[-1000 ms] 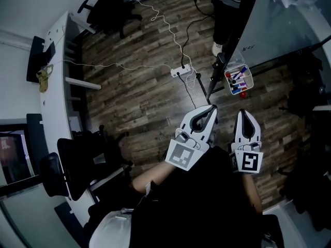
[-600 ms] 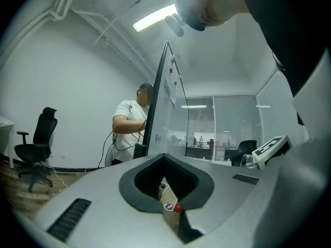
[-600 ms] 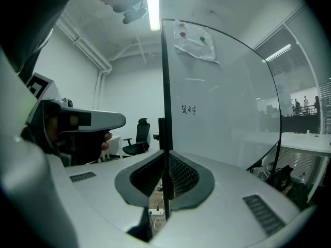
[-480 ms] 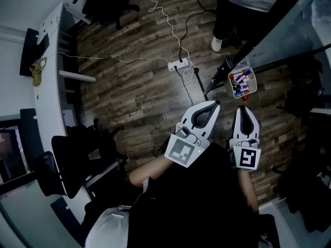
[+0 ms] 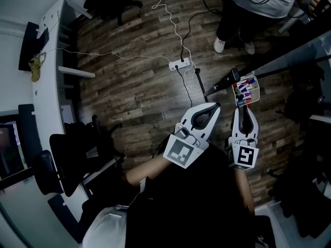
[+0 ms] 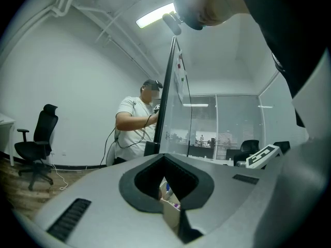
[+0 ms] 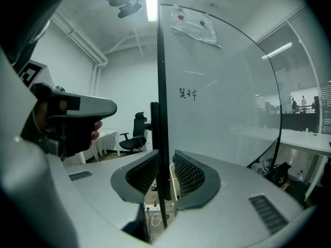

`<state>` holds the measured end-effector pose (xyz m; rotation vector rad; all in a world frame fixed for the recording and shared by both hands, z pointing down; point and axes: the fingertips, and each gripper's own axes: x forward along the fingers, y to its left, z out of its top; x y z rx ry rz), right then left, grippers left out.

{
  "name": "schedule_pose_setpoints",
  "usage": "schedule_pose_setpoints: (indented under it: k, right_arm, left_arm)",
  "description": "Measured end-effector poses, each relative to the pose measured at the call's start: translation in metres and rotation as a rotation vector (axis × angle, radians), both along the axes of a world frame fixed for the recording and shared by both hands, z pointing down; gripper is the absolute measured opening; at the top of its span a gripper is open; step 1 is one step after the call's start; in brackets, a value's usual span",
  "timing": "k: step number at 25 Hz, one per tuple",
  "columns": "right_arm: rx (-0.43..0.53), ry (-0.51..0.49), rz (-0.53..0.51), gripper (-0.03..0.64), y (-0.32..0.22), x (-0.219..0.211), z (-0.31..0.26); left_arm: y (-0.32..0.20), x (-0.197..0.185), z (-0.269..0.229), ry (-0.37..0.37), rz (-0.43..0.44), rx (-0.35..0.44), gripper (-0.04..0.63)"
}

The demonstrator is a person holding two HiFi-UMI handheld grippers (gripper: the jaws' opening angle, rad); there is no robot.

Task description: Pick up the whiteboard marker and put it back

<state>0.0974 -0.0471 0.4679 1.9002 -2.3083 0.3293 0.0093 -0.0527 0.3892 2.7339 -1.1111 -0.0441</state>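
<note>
Pinched together at the tips, the jaws of my left gripper carry nothing; through the hollow between their pads I only look out at the tray beyond. On my right gripper the jaws stand a narrow slot apart, also empty. Its own view shows the dark frame of the whiteboard lined up in that slot, well beyond the tips. Nothing is picked up yet, as I read it. The whiteboard markers sit bundled in that small pale tray, which hangs at the board's lower edge. From the head view my right tips are just short of it, while the left gripper hovers beside, a little further off. I cannot tell which marker is meant; I see red and blue or purple caps, crowded together. I expect a marker to be light, rigid and smooth-barrelled plastic, so it should not crush but could roll or squirt out of a skewed pinch. I would take one by the middle of the barrel, across its width, choosing whichever sticks up clear of its neighbours, and the slot needs widening first. My main worry is nudging the tray or dragging a second marker along. A person stands near the board's far end, apart from my reach.
</note>
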Motion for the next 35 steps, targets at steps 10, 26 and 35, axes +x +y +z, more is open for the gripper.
schedule_pose_setpoints:
  k: [10, 26, 35]
  right_arm:
    - [-0.077, 0.019, 0.022, 0.093, -0.015, 0.005, 0.025]
    - [-0.098, 0.025, 0.033, 0.100, -0.036, 0.005, 0.034]
    - [-0.108, 0.030, 0.042, 0.100, -0.045, 0.004, 0.037]
  left_arm:
    - [-0.016, -0.003, 0.009, -0.008, 0.004, -0.026, 0.000]
    - [-0.031, -0.010, 0.015, -0.008, -0.030, -0.056, 0.000]
    - [-0.040, -0.012, 0.019, -0.009, -0.032, -0.063, 0.000]
